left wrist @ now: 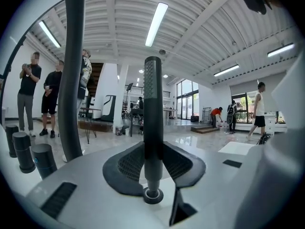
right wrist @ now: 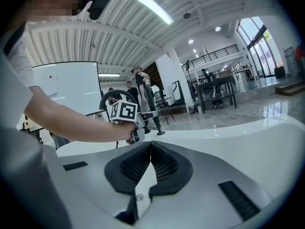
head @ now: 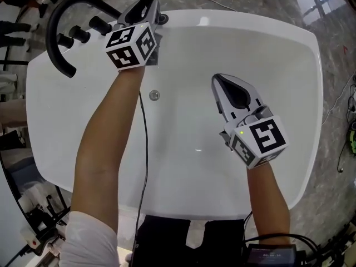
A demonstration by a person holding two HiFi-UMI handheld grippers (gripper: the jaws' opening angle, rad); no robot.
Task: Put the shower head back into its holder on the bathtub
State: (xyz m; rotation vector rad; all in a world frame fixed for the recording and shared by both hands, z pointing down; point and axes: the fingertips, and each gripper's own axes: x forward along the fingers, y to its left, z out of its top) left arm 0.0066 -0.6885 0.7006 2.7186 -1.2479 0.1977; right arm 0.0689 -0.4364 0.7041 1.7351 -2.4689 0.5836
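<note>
Gripping the shower head (left wrist: pixel 152 104), my left claw (head: pixel 147 14) is at the far left part of the white bathtub (head: pixel 261 43). Its two pads are pressed against the sides of the dark, stick-shaped handle, which stands upright between them.

Left gripper view: the handle rises through the middle of the frame. Its textured top stands above the jaws, and its narrowed foot ends in a small ring (left wrist: pixel 153 195) low between them. Whether that foot sits in the holder I cannot tell.

Head view: the left claw lies over the tub's rim just beside the curved black tap (head: pixel 55 35) and three black knobs (head: pixel 79 34). A round dark fitting (head: pixel 162 19) shows on the rim just beyond the jaw tips. A thin black cable (head: pixel 144 149) runs beside my left forearm across the basin, near a round metal disc (head: pixel 154 95) on the tub's inner wall.

My right claw (right wrist: pixel 150 146) hovers over the middle of the basin, well apart from the left. Its jaws are together, tips touching, with nothing between them.

Right gripper view: my left forearm and its marker cube (right wrist: pixel 124 111) show ahead, above the white rim, with a whiteboard (right wrist: pixel 66 87) behind.

Background, left gripper view: several people (left wrist: pixel 29 97) stand on a glossy floor (left wrist: pixel 200 140) under strip lights (left wrist: pixel 156 24).
</note>
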